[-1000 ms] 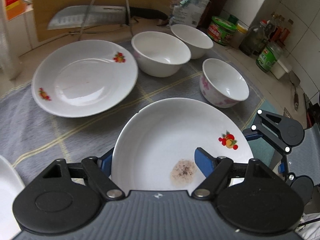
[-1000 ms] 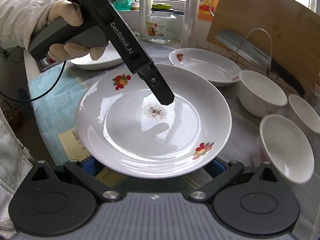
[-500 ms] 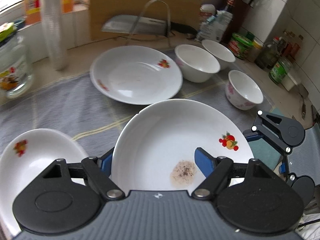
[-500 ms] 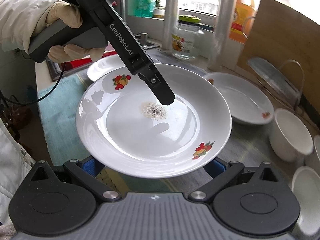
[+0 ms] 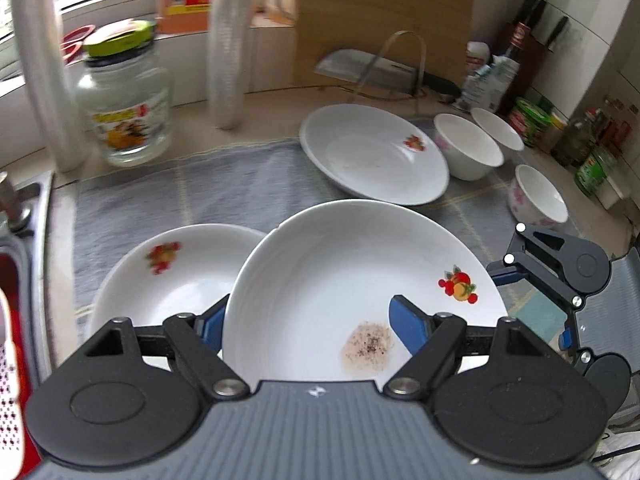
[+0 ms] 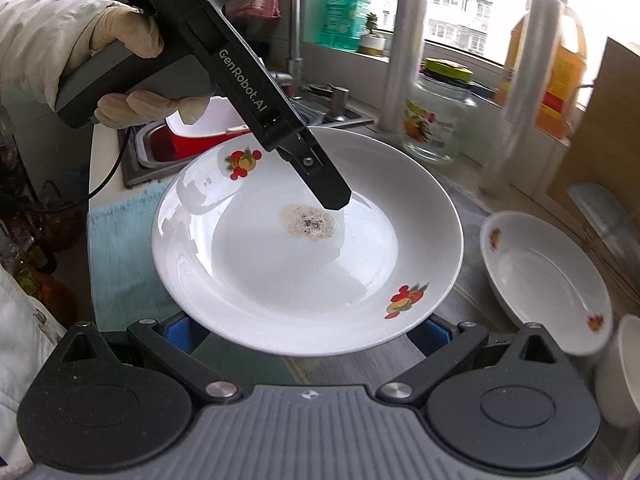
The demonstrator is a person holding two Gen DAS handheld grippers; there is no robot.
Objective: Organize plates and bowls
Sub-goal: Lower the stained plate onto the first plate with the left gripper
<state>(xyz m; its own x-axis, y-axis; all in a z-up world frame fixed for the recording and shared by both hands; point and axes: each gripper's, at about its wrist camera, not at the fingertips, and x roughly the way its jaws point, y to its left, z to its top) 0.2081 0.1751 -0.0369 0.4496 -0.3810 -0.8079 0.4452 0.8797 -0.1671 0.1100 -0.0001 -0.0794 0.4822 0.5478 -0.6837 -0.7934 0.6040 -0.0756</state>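
Note:
A white fruit-print plate with a brown speckled stain is held in the air by both grippers. My left gripper is shut on its near rim, one finger above and one below. My right gripper holds the opposite rim, its fingers mostly under the plate; it shows at the right of the left view. A second plate lies just below to the left. A third plate and three bowls sit further back.
A grey mat covers the counter. A glass jar and two plastic rolls stand at the back. A knife rack and bottles lie back right. A sink with a red basin is on the left.
Both grippers have carried the stained plate leftward. It now hangs beside the left plate near the sink, and the bowls have slid to the right of view.

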